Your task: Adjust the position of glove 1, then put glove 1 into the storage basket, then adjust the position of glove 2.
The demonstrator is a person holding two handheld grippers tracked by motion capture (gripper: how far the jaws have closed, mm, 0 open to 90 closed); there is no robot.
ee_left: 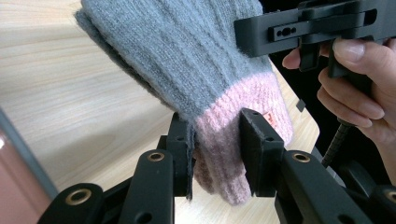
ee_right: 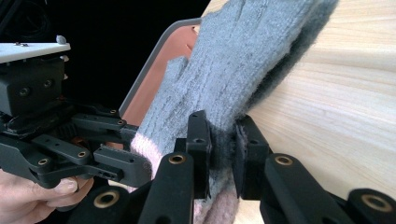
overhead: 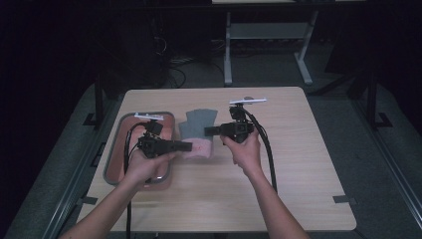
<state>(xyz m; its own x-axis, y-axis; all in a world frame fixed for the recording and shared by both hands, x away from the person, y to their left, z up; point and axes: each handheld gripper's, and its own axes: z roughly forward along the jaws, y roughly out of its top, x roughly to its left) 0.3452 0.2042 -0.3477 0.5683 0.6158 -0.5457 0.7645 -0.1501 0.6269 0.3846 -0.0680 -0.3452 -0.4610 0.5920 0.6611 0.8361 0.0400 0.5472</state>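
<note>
- Left claw (ee_left: 217, 154) clamped on pink cuff of glove (ee_left: 187, 60), lower centre of left gripper view; cuff squeezed between both jaws.
- Right claw (ee_right: 223, 151) clamped on grey knit near the cuff's other edge, lower centre of right gripper view.
- High view: left claw (overhead: 188, 146) and right claw (overhead: 208, 131) meet at frame centre, each held in a hand, cables trailing down.
- Glove (overhead: 197, 130) between them, grey fingers pointing to upper frame, cuff toward the person.
- Desk (overhead: 298, 159) light wood.
- Tray (overhead: 113, 149), reddish inside with grey rim, left of glove under left hand.
</note>
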